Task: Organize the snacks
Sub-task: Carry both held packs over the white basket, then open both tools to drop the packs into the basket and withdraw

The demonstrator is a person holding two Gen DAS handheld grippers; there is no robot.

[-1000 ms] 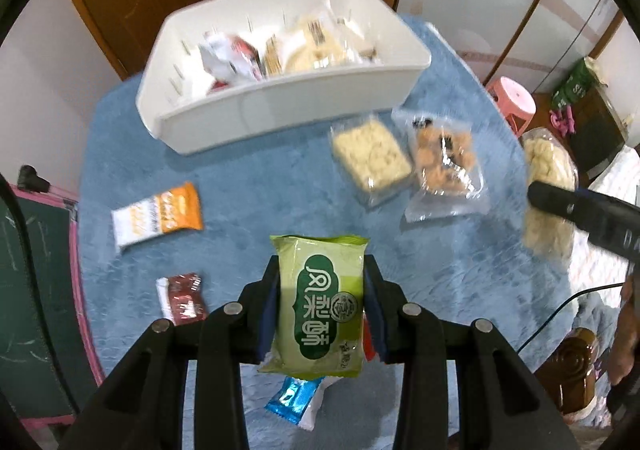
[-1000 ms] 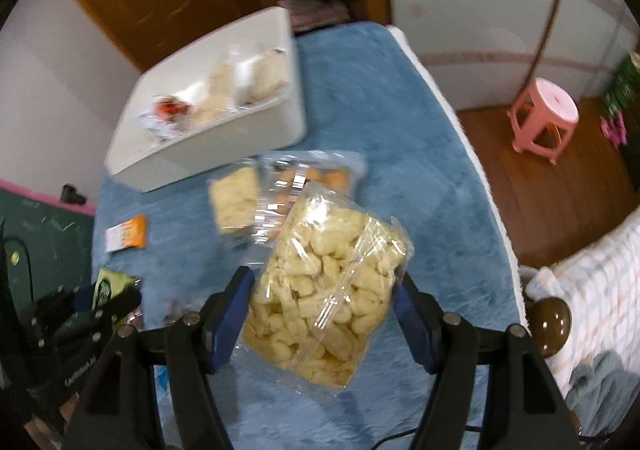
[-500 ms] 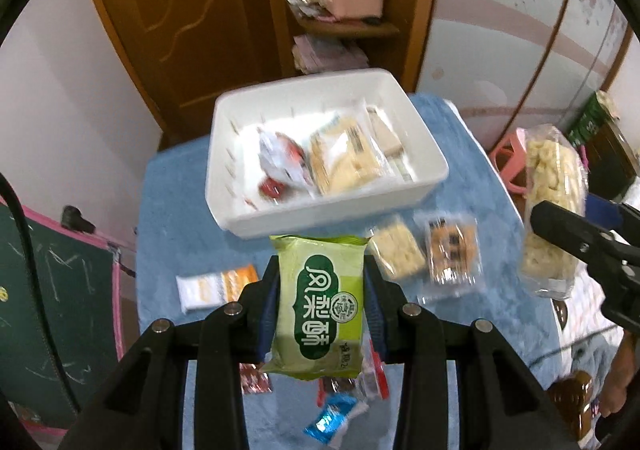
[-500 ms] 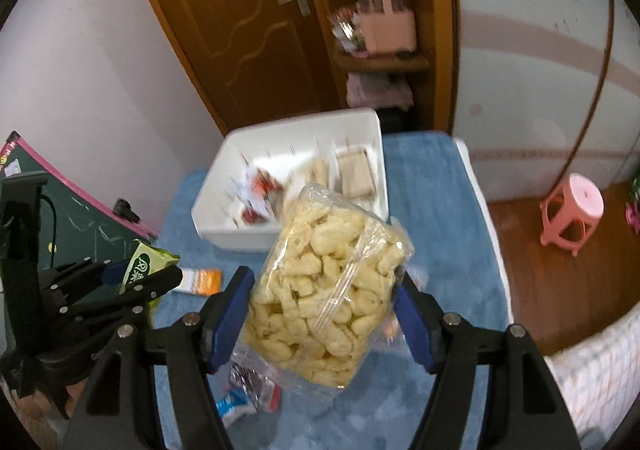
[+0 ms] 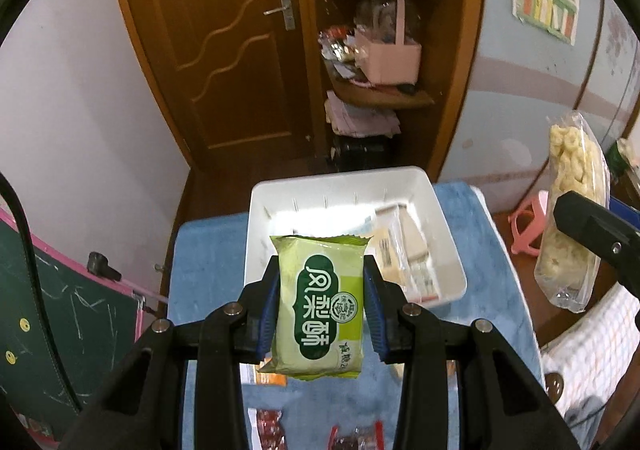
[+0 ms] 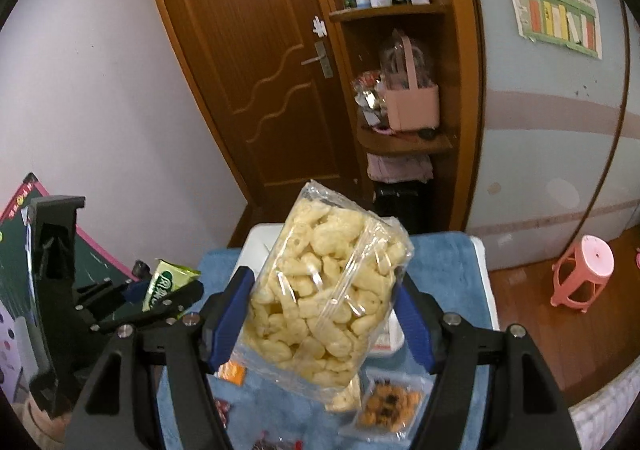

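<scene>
- Left gripper (image 5: pixel 320 304) clamps green snack packet (image 5: pixel 320 306), white bin (image 5: pixel 448 250) at one o'clock.
- Right gripper (image 6: pixel 324 314) grips clear puff bag (image 6: pixel 320 298) above blue surface (image 6: pixel 444 262).

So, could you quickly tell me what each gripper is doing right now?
Left gripper: shut on the green packet.
Right gripper: shut on the clear bag of puffs.
</scene>
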